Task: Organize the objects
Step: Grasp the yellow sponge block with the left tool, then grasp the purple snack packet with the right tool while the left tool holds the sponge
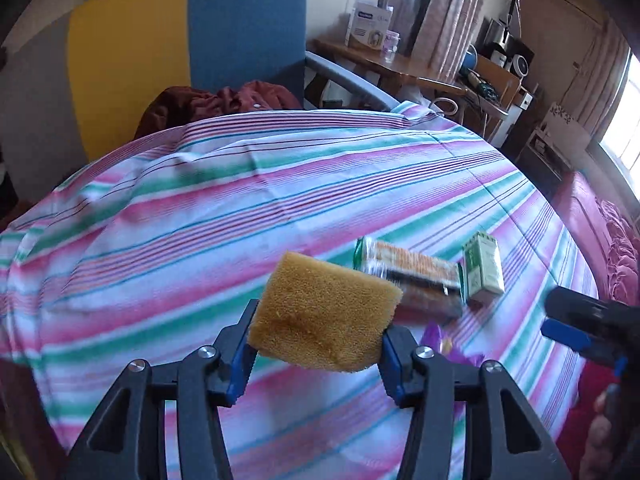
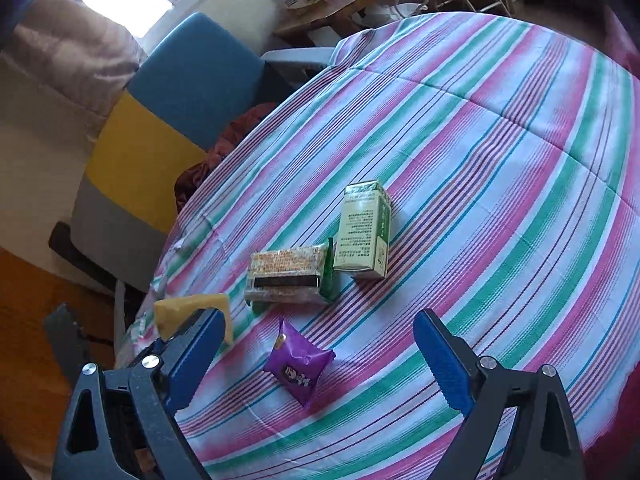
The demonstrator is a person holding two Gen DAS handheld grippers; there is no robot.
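Note:
My left gripper (image 1: 322,320) is shut on a yellow sponge (image 1: 320,292) and holds it just above the striped tablecloth (image 1: 200,216). The same sponge (image 2: 188,312) shows at the left of the right wrist view. Beyond it lie a wrapped snack bar (image 1: 408,276) and a green-and-white box (image 1: 482,268) side by side. My right gripper (image 2: 318,360) stands wide open over a purple packet (image 2: 298,364), which lies on the cloth between its fingers, untouched. The snack bar (image 2: 288,276) and box (image 2: 364,232) lie just past the packet.
A blue and yellow chair (image 1: 180,48) with a dark red garment (image 1: 224,100) stands behind the table. A cluttered wooden desk (image 1: 400,64) is at the back right. A red sofa (image 1: 616,240) borders the table's right edge.

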